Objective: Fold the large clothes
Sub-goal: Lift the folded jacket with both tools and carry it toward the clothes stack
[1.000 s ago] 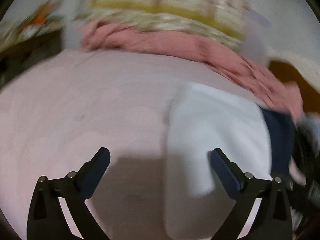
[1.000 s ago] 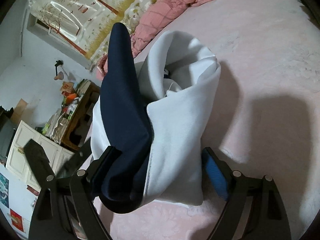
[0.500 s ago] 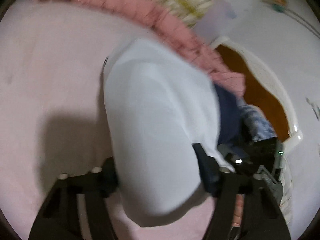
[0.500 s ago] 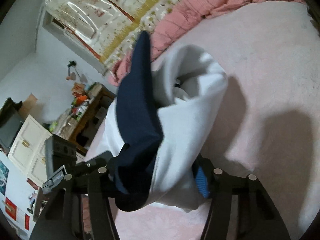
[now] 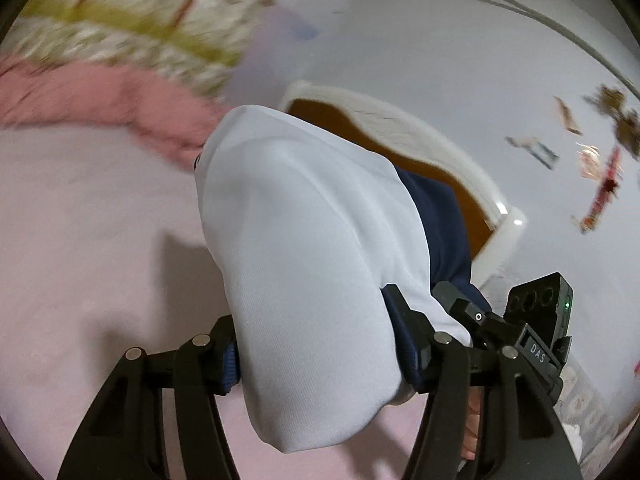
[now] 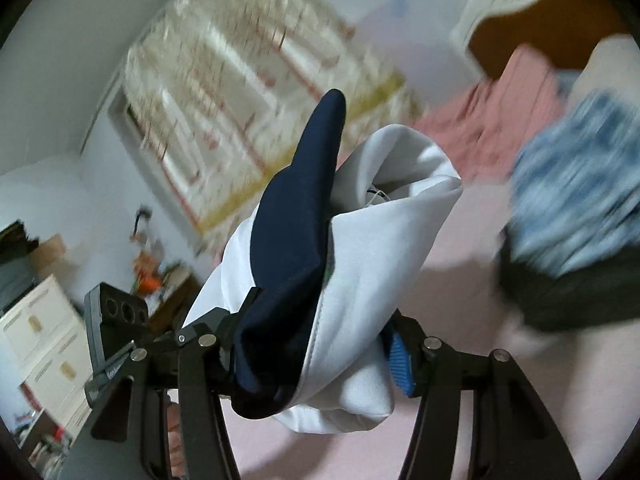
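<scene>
A folded white and navy garment (image 5: 304, 248) is held up over the pale pink bed sheet (image 5: 88, 240). My left gripper (image 5: 320, 344) is shut on its near end, the white cloth bulging between the jaws. My right gripper (image 6: 316, 344) is shut on the other end of the garment (image 6: 360, 248), where the navy part (image 6: 296, 232) stands up beside the white folds. Each view shows the other gripper's body beside the bundle.
A pink blanket (image 5: 100, 96) lies along the far side of the bed under a patterned curtain (image 5: 132, 12). A brown and white headboard (image 5: 400, 136) stands behind. A blurred blue patterned cloth pile (image 6: 576, 200) lies right. White drawers (image 6: 44, 344) stand left.
My left gripper has moved over the garment and shut on it. Both grippers have lifted and swung the bundle toward the headboard side; the views are blurred by the motion.
</scene>
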A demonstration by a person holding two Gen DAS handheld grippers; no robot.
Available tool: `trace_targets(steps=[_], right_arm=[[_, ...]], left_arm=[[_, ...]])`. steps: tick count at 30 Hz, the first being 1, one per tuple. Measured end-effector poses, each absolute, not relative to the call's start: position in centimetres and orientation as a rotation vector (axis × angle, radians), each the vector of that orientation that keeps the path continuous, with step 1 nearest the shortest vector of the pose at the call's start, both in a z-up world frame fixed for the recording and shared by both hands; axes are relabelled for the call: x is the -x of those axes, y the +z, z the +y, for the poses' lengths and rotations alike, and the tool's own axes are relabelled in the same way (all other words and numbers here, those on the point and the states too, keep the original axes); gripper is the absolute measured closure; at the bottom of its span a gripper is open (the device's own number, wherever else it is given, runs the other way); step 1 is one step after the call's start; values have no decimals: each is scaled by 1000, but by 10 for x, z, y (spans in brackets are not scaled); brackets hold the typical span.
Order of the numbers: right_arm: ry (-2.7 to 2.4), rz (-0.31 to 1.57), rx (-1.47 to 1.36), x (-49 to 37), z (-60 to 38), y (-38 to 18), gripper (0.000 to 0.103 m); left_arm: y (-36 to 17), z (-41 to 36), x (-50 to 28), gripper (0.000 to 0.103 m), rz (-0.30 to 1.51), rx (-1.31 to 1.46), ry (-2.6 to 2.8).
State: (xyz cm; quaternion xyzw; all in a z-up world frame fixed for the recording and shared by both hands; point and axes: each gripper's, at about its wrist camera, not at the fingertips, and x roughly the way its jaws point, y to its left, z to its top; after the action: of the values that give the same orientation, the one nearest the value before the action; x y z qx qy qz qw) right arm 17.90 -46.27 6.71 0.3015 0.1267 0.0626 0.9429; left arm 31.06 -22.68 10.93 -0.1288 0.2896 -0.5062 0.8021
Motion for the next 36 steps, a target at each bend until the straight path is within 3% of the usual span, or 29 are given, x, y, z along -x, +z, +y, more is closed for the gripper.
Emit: trace_targets(steps=[9,14,17,20,26,34,36], right_arm=[[-163,98,-595,-125,-597,113,45],[-308,164,-627,-139,-663,75,45],[-379,257,-633,-160,-692,21,44],[-358,250,-689,-159,-710,-8,42],[-382,239,-648,-158,-707,-2,40],[-517,198,-544,-133,-671,11,22],[-578,150,-503,-121,-654,20,22]], left_arm=[[139,-393,-326,43,562,252,-1268],[67,-467,-345,41,726,242,-1220],[18,-501,-366,30,831,175,-1150],[12,-507,-370,24,785,131,-1135],[20,-498,-351,17,707,81,-1109],[36,-450,-317,11,463,-50,-1028],[44,-430,-308,10,377,-63,-980]])
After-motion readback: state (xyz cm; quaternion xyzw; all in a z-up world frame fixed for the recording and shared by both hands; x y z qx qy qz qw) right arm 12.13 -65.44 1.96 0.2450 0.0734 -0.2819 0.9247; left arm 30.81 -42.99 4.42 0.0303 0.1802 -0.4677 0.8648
